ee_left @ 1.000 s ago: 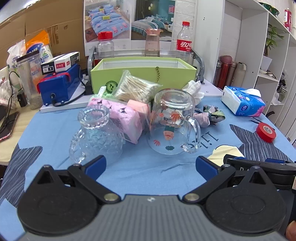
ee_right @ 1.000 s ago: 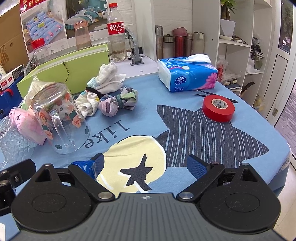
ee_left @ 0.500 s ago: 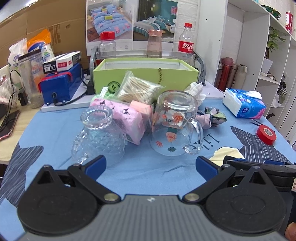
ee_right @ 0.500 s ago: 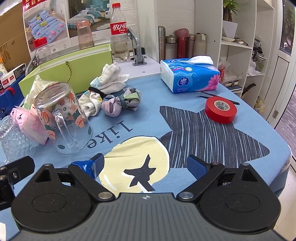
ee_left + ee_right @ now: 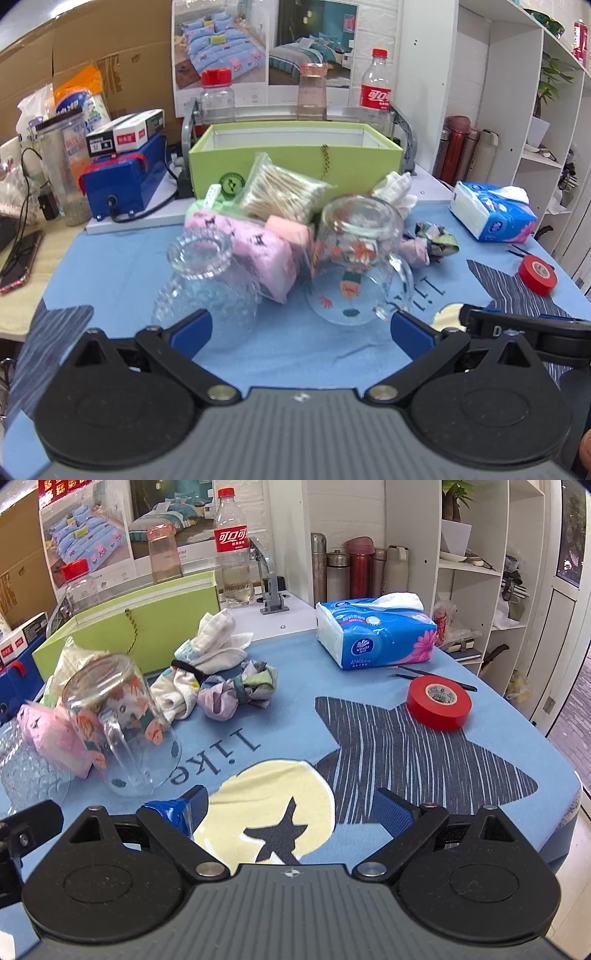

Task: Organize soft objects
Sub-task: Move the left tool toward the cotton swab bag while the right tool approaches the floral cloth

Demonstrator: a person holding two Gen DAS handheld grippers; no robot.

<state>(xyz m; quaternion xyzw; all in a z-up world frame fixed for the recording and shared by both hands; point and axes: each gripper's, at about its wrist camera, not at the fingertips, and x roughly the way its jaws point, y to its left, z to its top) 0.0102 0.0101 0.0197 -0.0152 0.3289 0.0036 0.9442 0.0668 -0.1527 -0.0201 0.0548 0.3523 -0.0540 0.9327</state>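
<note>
Risk: soft stuff is wedged against glass. The pink pack (image 5: 258,240) sits between the ribbed glass jug (image 5: 207,280) and the tipped printed mug (image 5: 358,258), all just before the green box (image 5: 295,155); pulling the pack could roll either. Crumpled socks (image 5: 218,675) are bunched and limp behind the mug. Left gripper (image 5: 299,328) and right gripper (image 5: 291,808) both spread wide, empty.
</note>
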